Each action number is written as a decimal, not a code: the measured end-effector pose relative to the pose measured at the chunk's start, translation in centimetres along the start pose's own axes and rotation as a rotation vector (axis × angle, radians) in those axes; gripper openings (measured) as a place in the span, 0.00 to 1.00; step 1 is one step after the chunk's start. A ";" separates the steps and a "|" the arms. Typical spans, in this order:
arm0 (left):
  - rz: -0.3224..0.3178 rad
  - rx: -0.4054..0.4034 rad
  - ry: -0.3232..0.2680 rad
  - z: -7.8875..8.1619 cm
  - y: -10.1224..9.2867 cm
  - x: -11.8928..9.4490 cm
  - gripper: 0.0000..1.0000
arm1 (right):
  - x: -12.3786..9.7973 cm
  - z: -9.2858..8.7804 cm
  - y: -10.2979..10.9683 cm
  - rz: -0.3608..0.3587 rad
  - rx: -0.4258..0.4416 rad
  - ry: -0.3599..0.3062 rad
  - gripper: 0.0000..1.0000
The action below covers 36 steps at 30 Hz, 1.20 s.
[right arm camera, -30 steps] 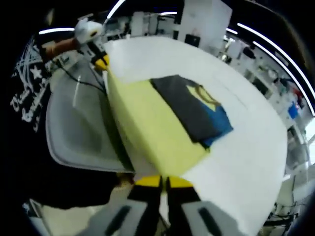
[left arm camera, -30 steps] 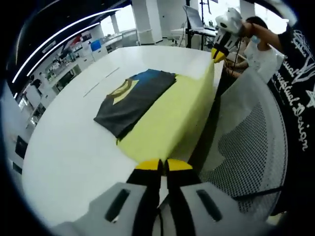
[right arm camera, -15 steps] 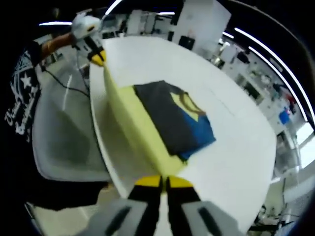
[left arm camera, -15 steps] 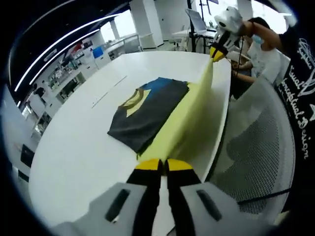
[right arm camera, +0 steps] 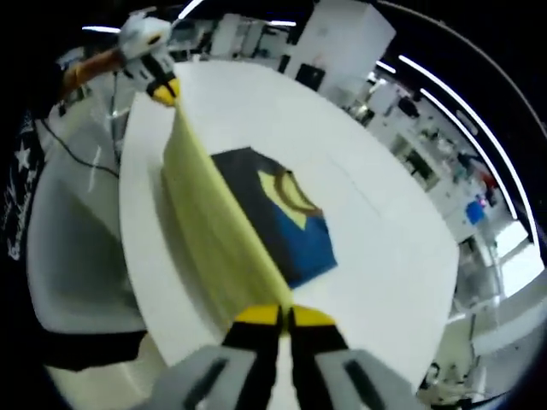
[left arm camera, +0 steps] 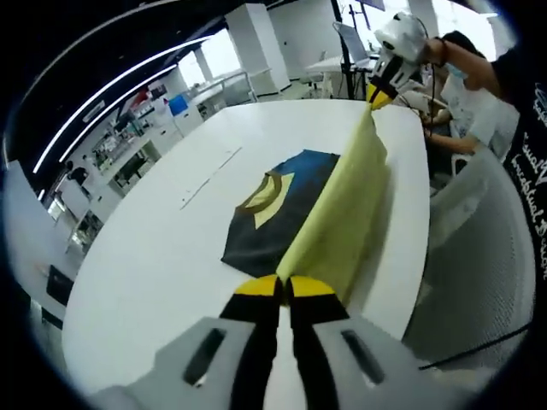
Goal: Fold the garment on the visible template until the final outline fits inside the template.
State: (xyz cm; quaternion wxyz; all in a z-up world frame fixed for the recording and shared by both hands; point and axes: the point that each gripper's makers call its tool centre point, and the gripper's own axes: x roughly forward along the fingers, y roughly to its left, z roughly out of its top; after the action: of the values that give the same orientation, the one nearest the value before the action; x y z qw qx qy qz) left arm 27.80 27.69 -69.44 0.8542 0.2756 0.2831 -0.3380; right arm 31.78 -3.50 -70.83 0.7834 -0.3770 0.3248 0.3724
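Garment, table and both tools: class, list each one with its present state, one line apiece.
garment: yellow part lifted off the table, stretched between both tools; dark and blue part lying flat.
left tool: shut on the garment's yellow edge.
right tool: shut on the garment's yellow edge.
table: white, bearing the garment.
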 end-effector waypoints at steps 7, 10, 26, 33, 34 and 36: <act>0.044 -0.015 -0.018 0.8 2.6 1.0 0.00 | 1.2 1.6 -2.6 -0.066 -0.046 0.002 0.00; 0.052 -0.016 -0.024 1.0 3.8 1.6 0.00 | 1.8 2.2 -3.4 -0.082 -0.058 0.007 0.00; 0.108 -0.080 -0.022 1.8 9.0 6.2 0.00 | 6.0 3.2 -8.2 -0.148 -0.121 0.075 0.00; 0.123 -0.086 0.018 1.1 10.3 8.7 0.00 | 8.6 3.2 -9.6 -0.135 -0.096 0.085 0.00; 0.119 -0.095 0.025 0.8 10.4 9.0 0.00 | 8.9 3.2 -9.7 -0.129 -0.094 0.088 0.00; 0.111 -0.112 0.041 0.2 10.6 9.9 0.00 | 10.0 2.9 -9.7 -0.112 -0.092 0.097 0.00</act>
State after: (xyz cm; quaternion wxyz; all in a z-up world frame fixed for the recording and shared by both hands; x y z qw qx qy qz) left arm 41.73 29.93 -72.98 0.8797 0.2495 0.3034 -0.2681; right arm 45.56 -1.98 -73.85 0.7681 -0.4480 0.3234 0.3237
